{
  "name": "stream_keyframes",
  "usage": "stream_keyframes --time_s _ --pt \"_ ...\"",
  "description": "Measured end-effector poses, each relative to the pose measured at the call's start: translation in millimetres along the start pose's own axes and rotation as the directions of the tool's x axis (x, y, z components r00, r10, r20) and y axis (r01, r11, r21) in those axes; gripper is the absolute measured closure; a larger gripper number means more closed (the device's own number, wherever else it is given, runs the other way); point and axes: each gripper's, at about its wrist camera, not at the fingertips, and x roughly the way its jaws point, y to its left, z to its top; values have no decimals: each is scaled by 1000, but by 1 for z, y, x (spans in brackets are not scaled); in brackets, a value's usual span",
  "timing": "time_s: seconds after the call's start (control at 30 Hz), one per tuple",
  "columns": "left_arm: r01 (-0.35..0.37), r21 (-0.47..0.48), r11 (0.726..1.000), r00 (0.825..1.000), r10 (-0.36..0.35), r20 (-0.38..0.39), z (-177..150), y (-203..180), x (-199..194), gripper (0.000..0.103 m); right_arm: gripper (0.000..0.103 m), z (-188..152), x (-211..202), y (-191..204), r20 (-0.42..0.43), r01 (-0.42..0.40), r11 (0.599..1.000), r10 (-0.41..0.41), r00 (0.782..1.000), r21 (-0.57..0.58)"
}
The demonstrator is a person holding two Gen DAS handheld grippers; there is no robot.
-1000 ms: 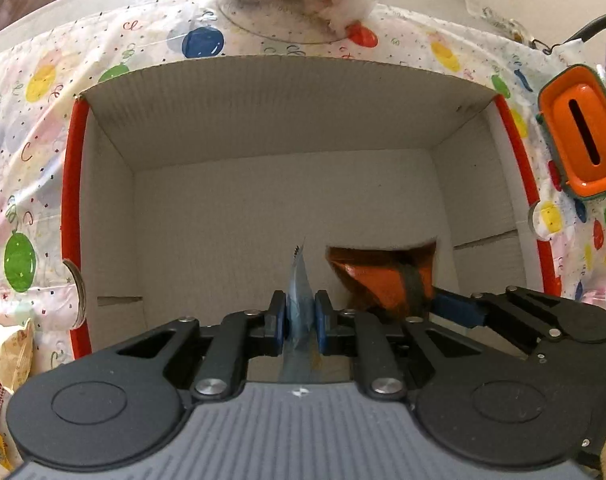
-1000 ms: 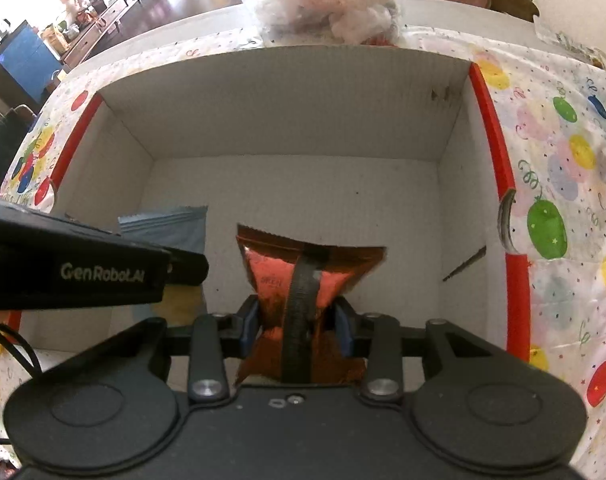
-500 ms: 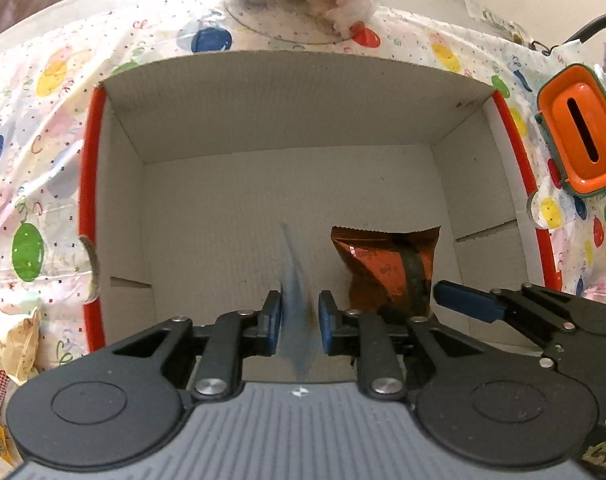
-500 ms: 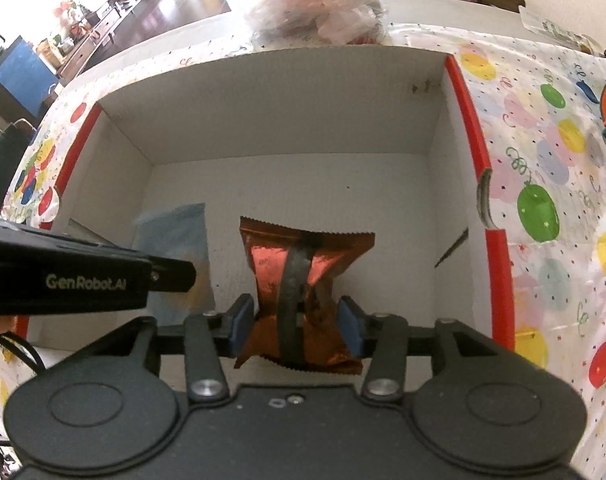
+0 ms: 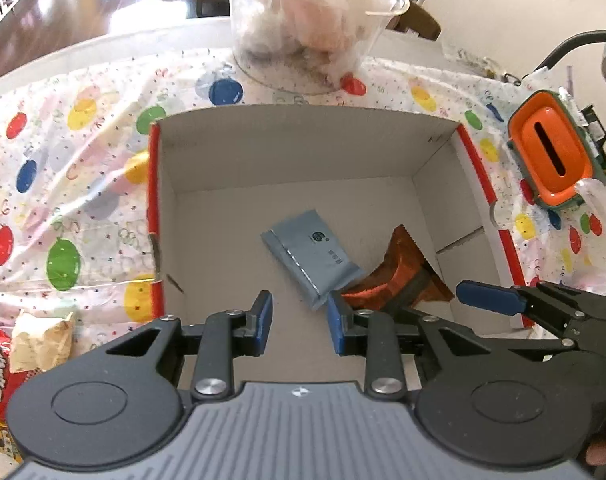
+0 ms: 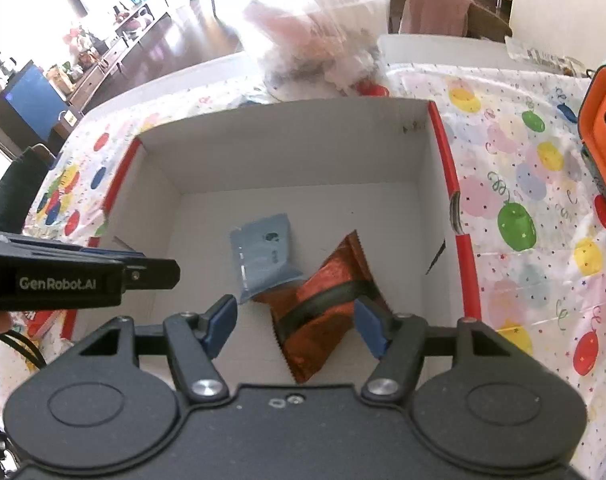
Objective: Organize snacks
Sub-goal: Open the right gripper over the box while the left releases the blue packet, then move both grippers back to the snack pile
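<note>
Likely home: balloon-print tablecloth (image 6: 515, 184), wooden floor (image 6: 183, 52), blurred sideboard (image 6: 115, 44) behind.

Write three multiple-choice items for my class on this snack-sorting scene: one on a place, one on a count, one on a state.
1. Where does the blue packet lie?
A. On the tablecloth
B. On the floor of the cardboard box
C. In the orange holder

2. How many snack packets are inside the box?
A. One
B. Two
C. Four

3. What does the right tool grip?
A. Nothing
B. The blue packet
C. The box wall

Answers:
1 B: the packet lies flat on the box floor.
2 B: only the blue packet and the orange packet are in there.
3 A: its opening pads stand clear of the orange packet between them.
</note>
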Motion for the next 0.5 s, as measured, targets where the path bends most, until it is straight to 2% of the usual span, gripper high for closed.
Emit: stream_keyframes --time_s 0.27,0.33,0.37,0.4,0.5 --pt "5 29 1000 997 -7 81 -18 12 -33 72 26 -10 -27 24 64 -12 1000 13 998 -15" --pt "11 27 1000 995 -13 99 -24 18 -43 63 24 -12 -35 32 81 -25 999 27 996 -27" --pt "10 28 1000 994 -13 113 -27 19 -47 51 24 -13 -39 35 89 -30 999 32 996 -30" --pt "-5 28 1000 991 1 135 -30 22 -52 44 23 -14 -43 39 98 -36 999 39 994 -30" --pt "-17 42 999 985 10 171 -39 31 -66 42 22 -17 -52 52 121 -42 998 47 992 -39"
